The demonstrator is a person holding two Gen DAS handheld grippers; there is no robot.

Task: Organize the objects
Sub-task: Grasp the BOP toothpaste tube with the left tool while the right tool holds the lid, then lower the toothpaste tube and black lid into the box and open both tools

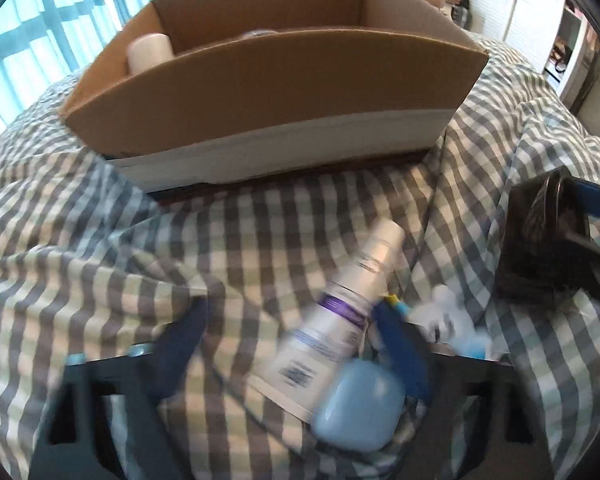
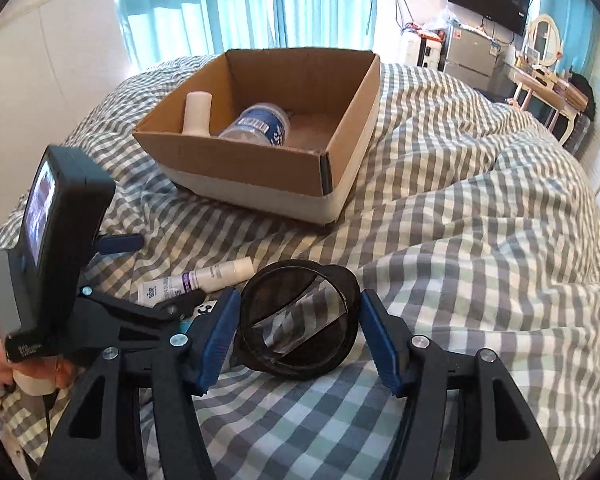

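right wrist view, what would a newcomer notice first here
The open cardboard box on the checked bedspread, holding a water bottle and a pale tube. Nearer, the right gripper clasps a round black lid, with a white tube lying left.

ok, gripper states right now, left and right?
left gripper: open, white tube between its fingers, not clamped.
right gripper: shut on the black round item.

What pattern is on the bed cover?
Grey, white and pale green checks on the bed cover; clearest in the right wrist view.
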